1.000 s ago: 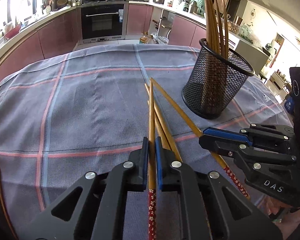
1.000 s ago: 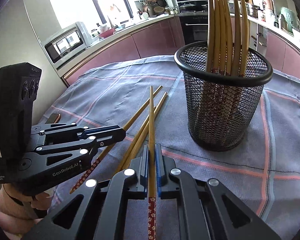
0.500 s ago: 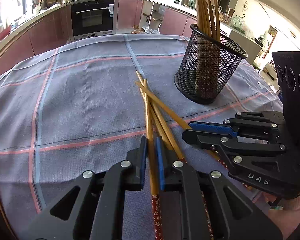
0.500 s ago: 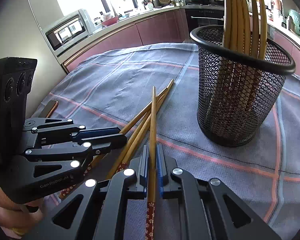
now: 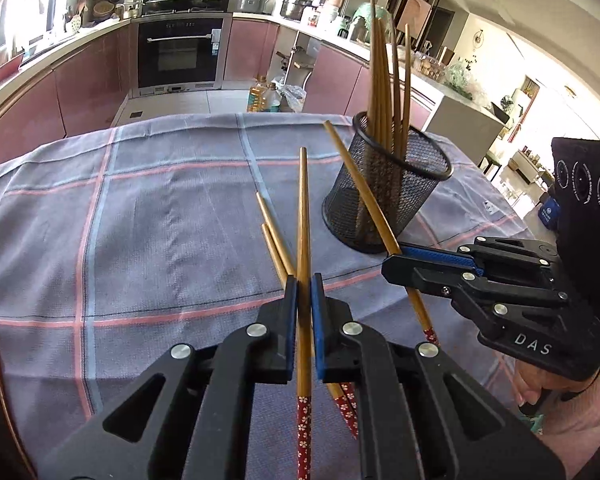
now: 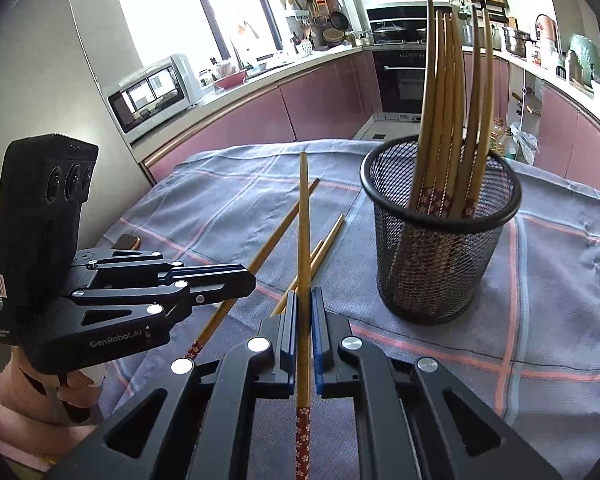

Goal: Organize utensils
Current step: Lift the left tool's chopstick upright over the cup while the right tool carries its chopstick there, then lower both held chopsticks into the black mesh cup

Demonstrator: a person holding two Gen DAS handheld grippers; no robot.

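The left gripper (image 5: 304, 304) is clamped on one chopstick (image 5: 303, 216) near its patterned end, tip aimed toward twelve o'clock, likely so the plain tip stays free to steer. The right gripper (image 6: 304, 312) pinches a second chopstick (image 6: 302, 220) the same way. The mesh holder (image 6: 440, 240) stands on the checked cloth (image 6: 560, 280) at about two o'clock of the right gripper, already bristling with chopsticks. Two loose chopsticks (image 5: 274, 236) lie on the cloth, awaiting their turn.
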